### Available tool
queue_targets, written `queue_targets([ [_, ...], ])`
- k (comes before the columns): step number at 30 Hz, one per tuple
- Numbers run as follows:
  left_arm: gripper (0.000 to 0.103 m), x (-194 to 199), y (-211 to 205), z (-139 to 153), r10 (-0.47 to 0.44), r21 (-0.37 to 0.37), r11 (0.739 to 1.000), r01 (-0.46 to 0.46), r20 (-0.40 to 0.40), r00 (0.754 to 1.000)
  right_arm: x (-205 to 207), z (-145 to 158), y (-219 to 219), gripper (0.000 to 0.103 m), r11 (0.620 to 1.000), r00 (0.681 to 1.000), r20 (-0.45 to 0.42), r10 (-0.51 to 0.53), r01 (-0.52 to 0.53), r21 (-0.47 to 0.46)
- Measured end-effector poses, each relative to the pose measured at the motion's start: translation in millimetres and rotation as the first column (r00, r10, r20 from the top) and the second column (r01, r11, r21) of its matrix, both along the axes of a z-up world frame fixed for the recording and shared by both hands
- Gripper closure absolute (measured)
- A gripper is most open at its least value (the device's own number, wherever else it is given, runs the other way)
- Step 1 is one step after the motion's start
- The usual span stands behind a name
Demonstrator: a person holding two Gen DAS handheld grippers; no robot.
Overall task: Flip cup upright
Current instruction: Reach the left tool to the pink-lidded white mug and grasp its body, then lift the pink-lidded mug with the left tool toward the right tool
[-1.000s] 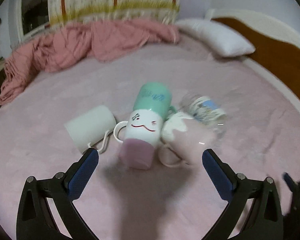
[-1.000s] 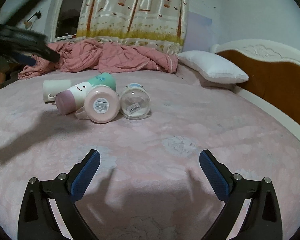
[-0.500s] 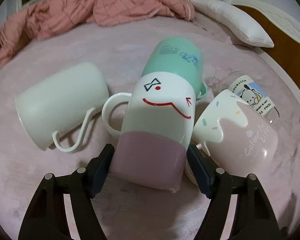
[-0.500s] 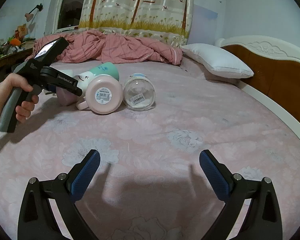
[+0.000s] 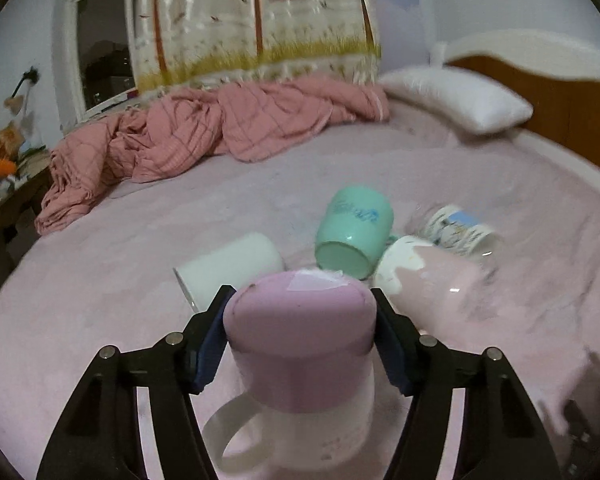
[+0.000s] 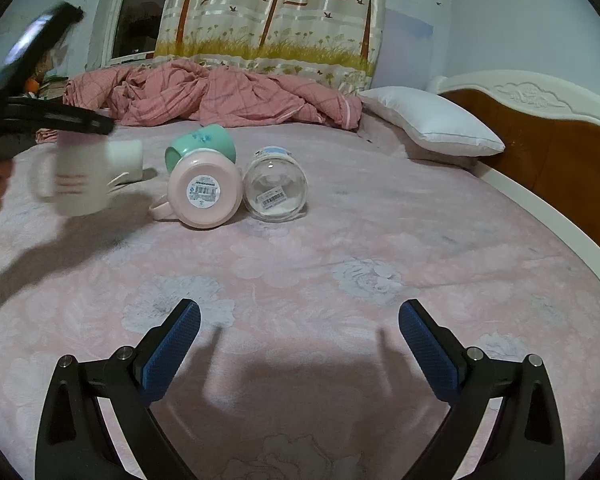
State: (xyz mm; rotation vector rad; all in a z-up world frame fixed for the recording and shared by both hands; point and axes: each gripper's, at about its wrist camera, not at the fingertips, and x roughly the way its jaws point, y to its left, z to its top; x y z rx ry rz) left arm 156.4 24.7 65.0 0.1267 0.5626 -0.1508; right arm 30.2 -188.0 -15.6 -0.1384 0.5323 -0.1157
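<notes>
Clearly the mug [image 5: 300, 344] is a hard glazed thing, pink at the closed end and white toward the mouth, with a loop handle on one side. I judge it fairly light for one claw but slick and breakable, so a squeeze across the round body near the closed end gives the pads the most wall to bear on; the handle is thin and would let it swing.

The left claw [image 5: 300, 336] is clenched on that mug, one blue pad on each side of the pink band, the closed end facing away from the camera and the mouth toward it. In the right wrist view the mug [image 6: 80, 176] hangs blurred in the air above the bed [image 6: 340, 264], clear of the sheet, with its handle to the left. From that blur I cannot tell which way its mouth points.

The right claw [image 6: 300, 344] is spread wide with nothing between its pads, low over the bed and well apart from the cups.

On the bed lie a white mug [image 5: 232, 264], a green cup [image 5: 352, 232], a pink-and-cream mug [image 5: 432, 280] and a glass jar [image 6: 276, 184], all on their sides and crowded together. Setting the held mug down beside them on a soft sheet could let it topple, so a flat bare patch looks safer.
</notes>
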Motion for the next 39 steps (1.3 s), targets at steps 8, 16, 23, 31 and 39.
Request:
queue_targets([
  [8,0.039,-43,-20,19,-0.061,-0.065,0.996,0.063,0.033,0.998,0,0,0,0.002,1.0,1.0,0.002,-0.002,0.002,0.0],
  [16,0.039,-65,-54,10,-0.139,-0.122,0.983,0.141,0.026,0.99,-3,1,-5,0.002,1.0,1.0,0.021,-0.023,0.023,0.016],
  [23,0.039,-91,-71,-21,-0.117,-0.098,0.988,0.117,0.001,0.993,-4,4,-10,0.002,0.998,0.998,0.032,-0.054,0.053,0.026],
  [31,0.0,-110,-59,-23,-0.09,-0.15,0.984,0.097,0.055,0.994,-6,4,-9,0.002,0.998,0.998,0.029,-0.053,0.052,0.024],
  [39,0.0,-154,-22,-12,-0.024,-0.163,0.985,0.052,0.164,0.986,-9,3,-7,0.002,0.999,0.998,0.04,-0.041,0.041,0.003],
])
